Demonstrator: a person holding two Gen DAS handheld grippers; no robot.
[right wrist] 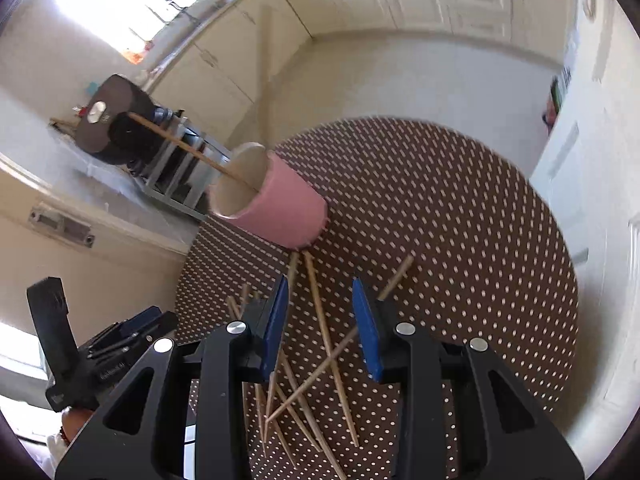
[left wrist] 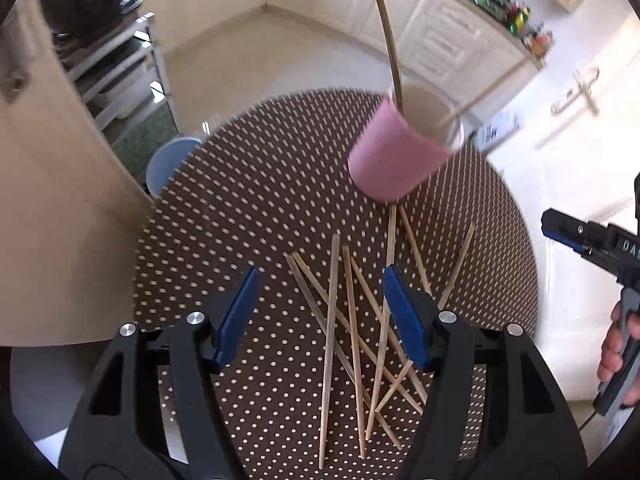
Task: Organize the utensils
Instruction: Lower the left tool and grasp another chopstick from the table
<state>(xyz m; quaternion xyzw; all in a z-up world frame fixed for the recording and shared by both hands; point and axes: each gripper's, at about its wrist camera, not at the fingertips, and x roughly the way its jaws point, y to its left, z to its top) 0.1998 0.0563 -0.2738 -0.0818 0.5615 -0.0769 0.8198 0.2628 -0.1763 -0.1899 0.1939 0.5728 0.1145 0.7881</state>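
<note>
The left gripper (left wrist: 320, 312) hangs above the worktop (left wrist: 248, 200) with its blue-padded fingers (left wrist: 236, 316) spread wide, nothing between them. The right gripper (right wrist: 322, 328) is also above the worktop, fingers (right wrist: 366, 332) parted and empty. In the left wrist view a bare hand (left wrist: 618, 356) grips the right gripper's handle off the worktop's right edge.

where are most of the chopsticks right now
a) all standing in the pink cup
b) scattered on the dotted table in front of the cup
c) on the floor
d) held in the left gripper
b: the loose chopsticks lie crisscrossed on the dotted table in front of the pink cup, both grippers open and empty.
</note>
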